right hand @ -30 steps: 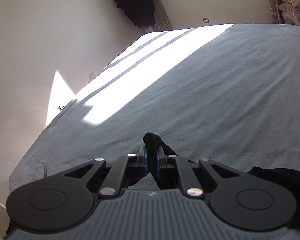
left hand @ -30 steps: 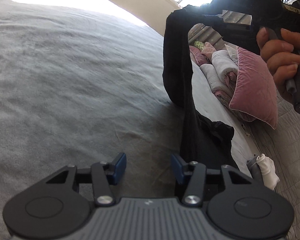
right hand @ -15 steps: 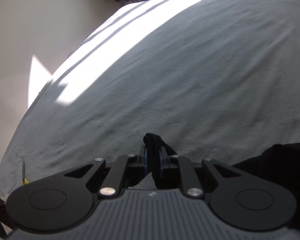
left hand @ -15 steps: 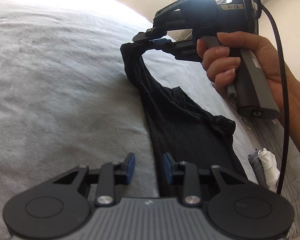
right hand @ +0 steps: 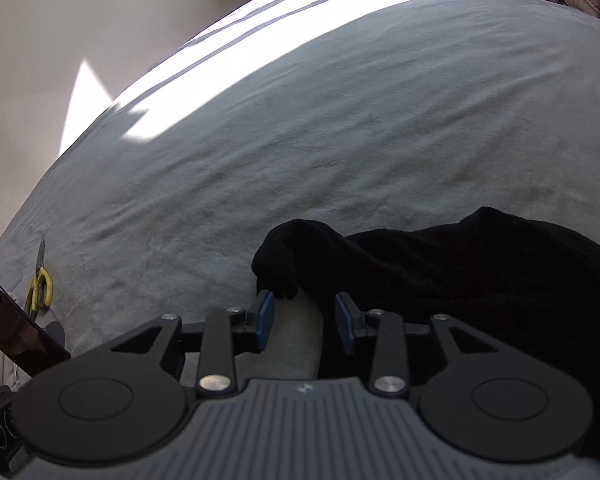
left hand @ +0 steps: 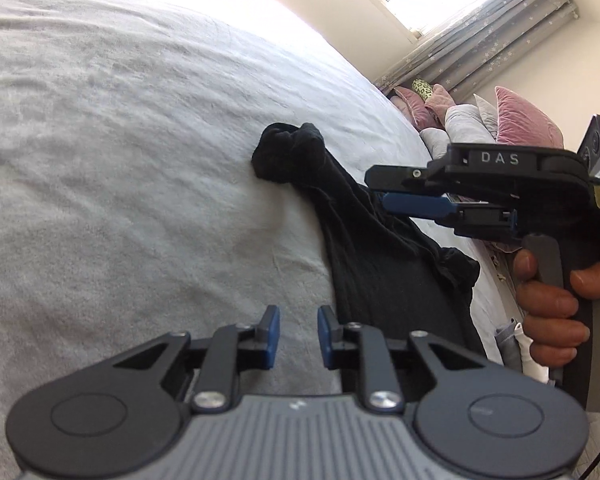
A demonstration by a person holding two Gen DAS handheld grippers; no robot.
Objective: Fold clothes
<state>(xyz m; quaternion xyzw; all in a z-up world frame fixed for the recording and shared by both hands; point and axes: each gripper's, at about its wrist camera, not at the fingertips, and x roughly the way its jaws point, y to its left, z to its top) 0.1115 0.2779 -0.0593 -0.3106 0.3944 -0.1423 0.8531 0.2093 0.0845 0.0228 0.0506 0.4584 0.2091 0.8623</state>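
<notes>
We've got the black garment [left hand: 380, 256] lying stretched out on the grey bed [left hand: 120, 160], its bunched end toward the middle of the bed, the rest running back toward the near edge. Our right tongs [right hand: 304, 318] sit low over that bunched end; jaws are opening, a fold of the cloth just beyond the left pad, nothing pinched between the pads. In the left wrist view we see them side-on, a hand [left hand: 556, 304] on the handle. Our left tongs [left hand: 298, 336] hover over bare bedding just beside the garment's edge, gap narrow and closing, nothing between the pads. Pink pillows [left hand: 520, 120] are stacked at the head of the bed, yellow-handled scissors [right hand: 40, 280] at the far left edge.
</notes>
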